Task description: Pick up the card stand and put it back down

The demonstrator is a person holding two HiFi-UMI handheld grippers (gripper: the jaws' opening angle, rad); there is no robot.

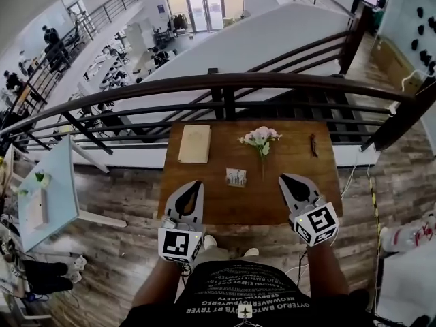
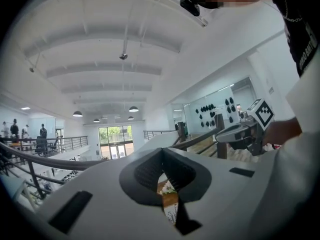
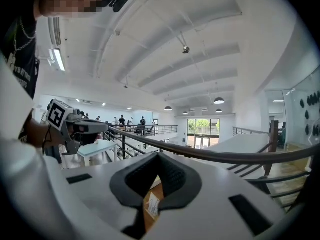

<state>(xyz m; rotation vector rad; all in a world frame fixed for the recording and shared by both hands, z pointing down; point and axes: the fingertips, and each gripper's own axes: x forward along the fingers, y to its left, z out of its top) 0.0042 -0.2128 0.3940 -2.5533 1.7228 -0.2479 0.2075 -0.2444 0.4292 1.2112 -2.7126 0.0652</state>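
Card stand [image 1: 236, 177] sitting mid-table [image 1: 252, 206], long side crosswise, between and just ahead of both tips, roughly level with them, marginally nearer left gripper [image 1: 197, 183]; left and right gripper [image 1: 282, 178] jaws together, empty; stand's print unreadable, gripper views catching only slivers.

Table [image 1: 218, 142] — matt wood; card stand [image 1: 236, 177] — paper, prob.

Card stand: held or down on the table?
Down. The card stand sits on the table between the left gripper and the right gripper, apart from both; their jaws are together and empty.
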